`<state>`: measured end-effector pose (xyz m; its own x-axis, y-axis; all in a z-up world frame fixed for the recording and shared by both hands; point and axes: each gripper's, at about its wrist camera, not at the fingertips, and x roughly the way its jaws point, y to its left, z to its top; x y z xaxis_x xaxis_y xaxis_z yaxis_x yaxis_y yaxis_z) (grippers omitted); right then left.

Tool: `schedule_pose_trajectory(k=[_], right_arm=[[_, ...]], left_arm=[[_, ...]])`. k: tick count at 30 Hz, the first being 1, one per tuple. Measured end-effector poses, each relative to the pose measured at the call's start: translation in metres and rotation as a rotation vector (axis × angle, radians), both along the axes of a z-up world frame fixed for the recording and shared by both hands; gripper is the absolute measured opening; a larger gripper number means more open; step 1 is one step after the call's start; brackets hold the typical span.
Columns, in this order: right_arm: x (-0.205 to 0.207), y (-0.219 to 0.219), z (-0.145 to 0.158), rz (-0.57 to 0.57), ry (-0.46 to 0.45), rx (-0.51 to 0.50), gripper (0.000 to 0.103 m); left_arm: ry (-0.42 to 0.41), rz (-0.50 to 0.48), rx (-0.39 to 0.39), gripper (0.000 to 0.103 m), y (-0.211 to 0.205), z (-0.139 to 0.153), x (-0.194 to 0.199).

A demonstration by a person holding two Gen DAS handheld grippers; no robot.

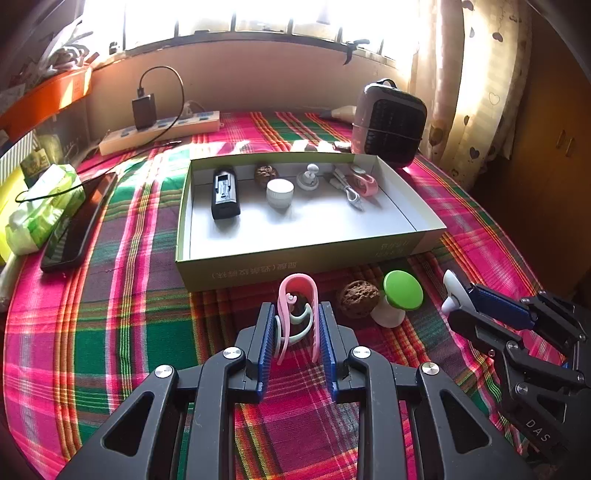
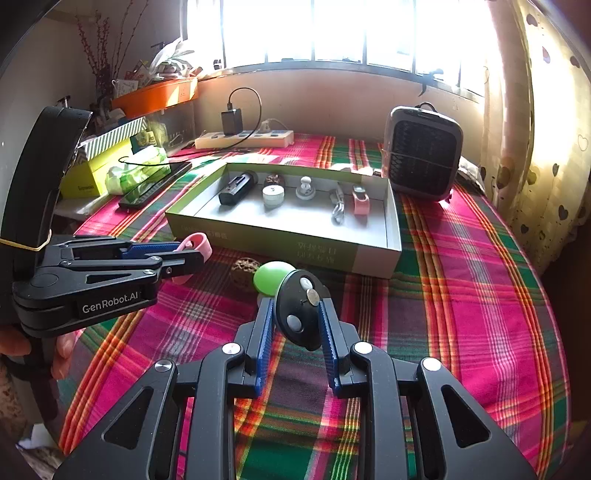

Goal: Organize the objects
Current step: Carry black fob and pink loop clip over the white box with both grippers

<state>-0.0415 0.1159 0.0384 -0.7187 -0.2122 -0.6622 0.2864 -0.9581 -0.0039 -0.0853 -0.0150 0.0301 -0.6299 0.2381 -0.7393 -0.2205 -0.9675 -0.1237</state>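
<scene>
While five or six items already lie along the box's (image 1: 306,258) far wall, we hold two more: left claw (image 1: 297,325) clamped on the pink clip (image 1: 297,295), right claw (image 2: 297,321) on the black disc (image 2: 295,314); walnut (image 1: 358,297) and green-capped piece (image 1: 400,291) wait on the table beside the box's near wall.

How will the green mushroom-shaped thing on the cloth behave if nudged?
The green mushroom-shaped thing looks top-heavy: wide cap on a narrow white stem, already leaning, so it would probably tip. Its round cap would likely let it roll toward the walnut beside it. Probably light plastic.

Sunlit barred window (image 2: 332,33) behind a plaid-covered table (image 2: 461,295) — heart-print curtain (image 2: 546,110) at right.
</scene>
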Motion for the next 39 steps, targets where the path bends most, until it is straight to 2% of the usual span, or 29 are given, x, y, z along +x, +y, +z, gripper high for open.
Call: schedule_pose_trajectory(k=[13, 23, 30, 39], right_arm=[[-0.015, -0.012, 0.034, 0.059, 0.086, 0.000, 0.026], [-0.048, -0.021, 0.042, 0.094, 0.088, 0.020, 0.026], [-0.078, -0.030, 0.043, 0.131, 0.065, 0.045, 0.026], [-0.121, -0.048, 0.023, 0.187, -0.034, 0.089, 0.026]], left_arm=[[0.058, 0.014, -0.001, 0.022, -0.008, 0.026, -0.012], [0.076, 0.033, -0.012, 0.022, -0.016, 0.034, -0.029], [0.063, 0.052, -0.006, 0.021, -0.025, 0.030, -0.042], [0.032, 0.071, -0.016, 0.021, -0.030, 0.017, -0.058]])
